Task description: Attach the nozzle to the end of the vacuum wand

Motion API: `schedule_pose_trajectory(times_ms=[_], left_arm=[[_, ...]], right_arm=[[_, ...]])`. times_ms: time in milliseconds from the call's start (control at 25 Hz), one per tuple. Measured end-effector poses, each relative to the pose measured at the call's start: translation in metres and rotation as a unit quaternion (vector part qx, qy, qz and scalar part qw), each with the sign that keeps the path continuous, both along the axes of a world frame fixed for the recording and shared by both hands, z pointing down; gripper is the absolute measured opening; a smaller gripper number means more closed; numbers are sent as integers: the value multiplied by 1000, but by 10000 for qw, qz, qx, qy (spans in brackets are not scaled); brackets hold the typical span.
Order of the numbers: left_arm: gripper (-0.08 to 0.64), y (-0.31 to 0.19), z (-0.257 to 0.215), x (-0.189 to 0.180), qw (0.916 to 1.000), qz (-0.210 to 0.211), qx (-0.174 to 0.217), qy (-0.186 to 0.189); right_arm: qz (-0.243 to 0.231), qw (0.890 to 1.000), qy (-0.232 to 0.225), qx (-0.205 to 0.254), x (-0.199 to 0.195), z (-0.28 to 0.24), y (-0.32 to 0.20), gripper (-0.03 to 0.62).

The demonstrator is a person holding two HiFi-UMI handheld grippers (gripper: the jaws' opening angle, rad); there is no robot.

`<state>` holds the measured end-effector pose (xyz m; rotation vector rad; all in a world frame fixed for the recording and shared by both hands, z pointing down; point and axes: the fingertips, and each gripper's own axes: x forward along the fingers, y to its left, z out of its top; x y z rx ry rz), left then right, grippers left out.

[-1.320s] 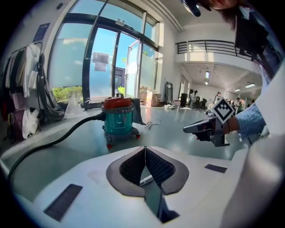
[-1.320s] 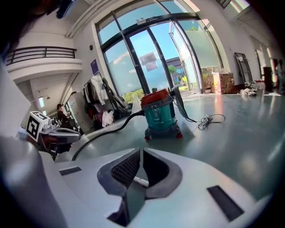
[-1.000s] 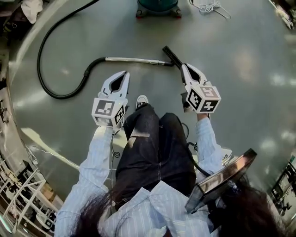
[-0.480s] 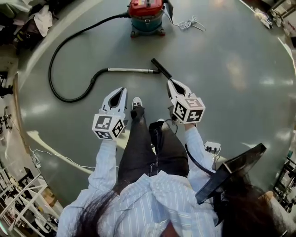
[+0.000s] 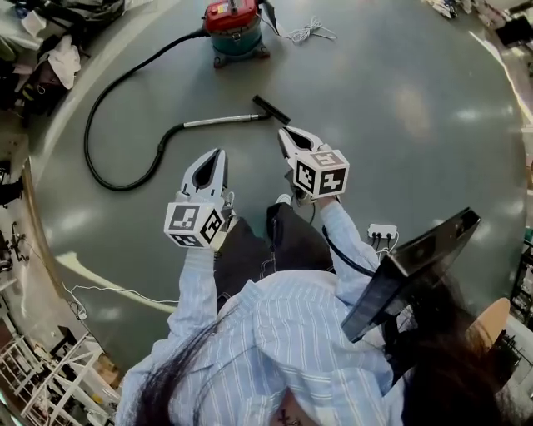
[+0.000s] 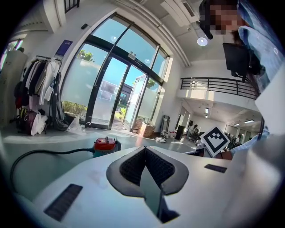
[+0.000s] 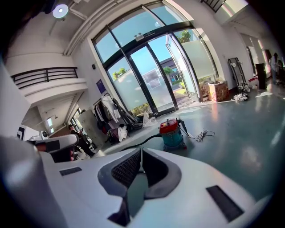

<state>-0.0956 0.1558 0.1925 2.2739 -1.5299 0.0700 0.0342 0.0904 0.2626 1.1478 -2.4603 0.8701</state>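
The metal vacuum wand (image 5: 218, 121) lies on the grey floor with the black nozzle (image 5: 271, 109) at its right end, joined to it as far as I can see. A black hose (image 5: 125, 83) runs from the wand to the red and teal vacuum (image 5: 232, 25); the vacuum (image 6: 106, 144) also shows in the left gripper view, and the vacuum (image 7: 172, 134) in the right gripper view. My left gripper (image 5: 217, 155) is raised above the floor, shut and empty. My right gripper (image 5: 282, 133) is raised too, shut with nothing in it, below the nozzle in the head view.
A white cable (image 5: 304, 33) lies coiled beside the vacuum. A white power strip (image 5: 382, 233) sits on the floor at the right. Clothes and bags (image 5: 58, 58) pile up at the far left. Glass doors (image 7: 153, 80) stand beyond the vacuum.
Both grippers have risen away from the floor as the person stood up. The wand, nozzle and hose now look smaller and farther off, and the vacuum has come into the head view.
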Motion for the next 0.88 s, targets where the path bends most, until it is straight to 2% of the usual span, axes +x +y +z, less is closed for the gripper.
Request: schedule_pose_trajectory(times_ms=[320, 520, 680, 880], left_arm=[[5, 49, -18, -44, 9995, 321, -14, 29], [5, 101, -8, -82, 9972, 687, -229, 165], [5, 139, -2, -114, 9954, 910, -255, 158], [5, 170, 7, -137, 9932, 1110, -296, 180]], right_arm=[[107, 9999, -84, 63, -50, -26, 62, 17], [363, 9991, -213, 97, -94, -30, 111, 17], [636, 9969, -456, -12, -126, -25, 156, 17], [661, 9972, -351, 24, -148, -24, 197, 17]])
